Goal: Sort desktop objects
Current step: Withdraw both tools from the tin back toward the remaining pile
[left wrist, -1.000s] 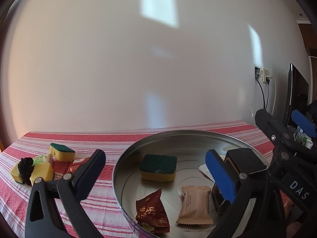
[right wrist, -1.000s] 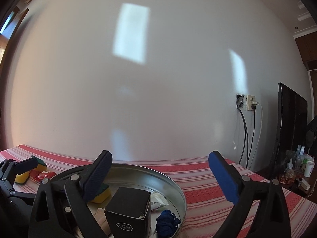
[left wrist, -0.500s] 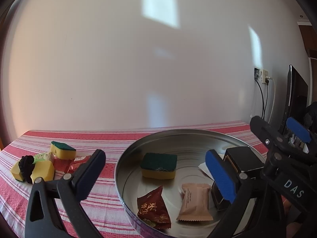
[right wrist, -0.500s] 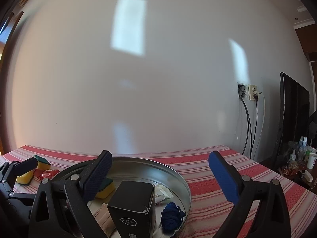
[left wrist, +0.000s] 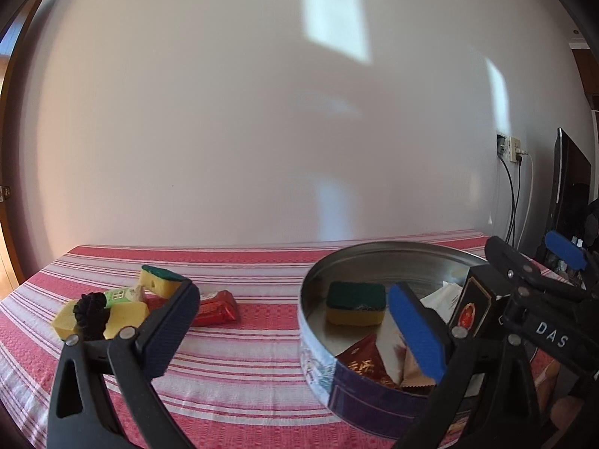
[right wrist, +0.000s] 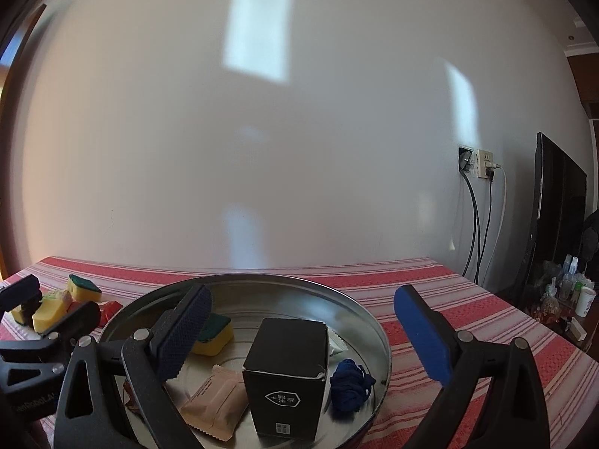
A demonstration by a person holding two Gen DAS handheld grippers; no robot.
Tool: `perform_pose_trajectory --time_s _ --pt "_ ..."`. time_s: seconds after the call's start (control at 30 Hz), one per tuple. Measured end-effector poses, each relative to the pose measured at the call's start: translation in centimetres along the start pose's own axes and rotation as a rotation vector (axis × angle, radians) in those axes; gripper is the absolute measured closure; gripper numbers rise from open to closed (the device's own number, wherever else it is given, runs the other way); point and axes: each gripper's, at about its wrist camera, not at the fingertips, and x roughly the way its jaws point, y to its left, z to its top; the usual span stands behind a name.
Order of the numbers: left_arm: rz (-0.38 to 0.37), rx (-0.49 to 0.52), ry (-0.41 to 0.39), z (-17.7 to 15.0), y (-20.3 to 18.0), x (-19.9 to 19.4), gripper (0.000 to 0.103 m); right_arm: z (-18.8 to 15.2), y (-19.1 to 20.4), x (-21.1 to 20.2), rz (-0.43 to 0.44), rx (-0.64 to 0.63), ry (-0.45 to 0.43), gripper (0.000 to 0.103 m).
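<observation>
1. My left claw (left wrist: 295, 321) hangs over the striped cloth (left wrist: 239, 359) with its jaws spread wide, holding nothing; its right fingertip sits in front of the tin (left wrist: 322, 359).
2. My right claw (right wrist: 303, 327) is also released and empty, jaws wide apart above the tin (right wrist: 374, 321). White letters "DAS" show on its body in the left view.
3. The tin is round, bare metal inside, with a dark blue printed outer wall.
4. A black box (right wrist: 286, 374) stands upright in the tin. It carries a white shield mark with small characters I cannot read; in the left view its side shows a red and gold round emblem (left wrist: 470, 314).
5. Also in the tin: a yellow sponge with a green top (left wrist: 355, 303), a dark red packet with gold Chinese characters (left wrist: 368, 364), a tan packet (right wrist: 213, 408), a white packet (left wrist: 443, 297) and a blue crumpled thing (right wrist: 350, 381).
6. Left of the tin, on the cloth, lie a red packet (left wrist: 215, 308), three yellow sponges (left wrist: 159, 280), a green labelled packet (left wrist: 121, 295) and a black scrunchie (left wrist: 90, 312), clustered together.
</observation>
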Motion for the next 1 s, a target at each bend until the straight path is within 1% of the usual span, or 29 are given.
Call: perform_pose_trajectory --time_s 0.27,0.5,1.0 --pt "0.059 0.003 -0.014 -0.1 3.6 -0.4 0.001 0.3 3.4 -0.4 0.064 -0.019 0.004 0.003" --pt "0.123 -0.043 -0.015 -0.3 7.4 -0.6 0.001 0.6 6.9 -0.3 0.122 -0.055 -0.001 0.003" --pt "0.254 -0.114 -0.019 -0.6 16.0 -1.0 0.001 0.8 15.0 0.7 0.242 -0.127 0.025 0.003"
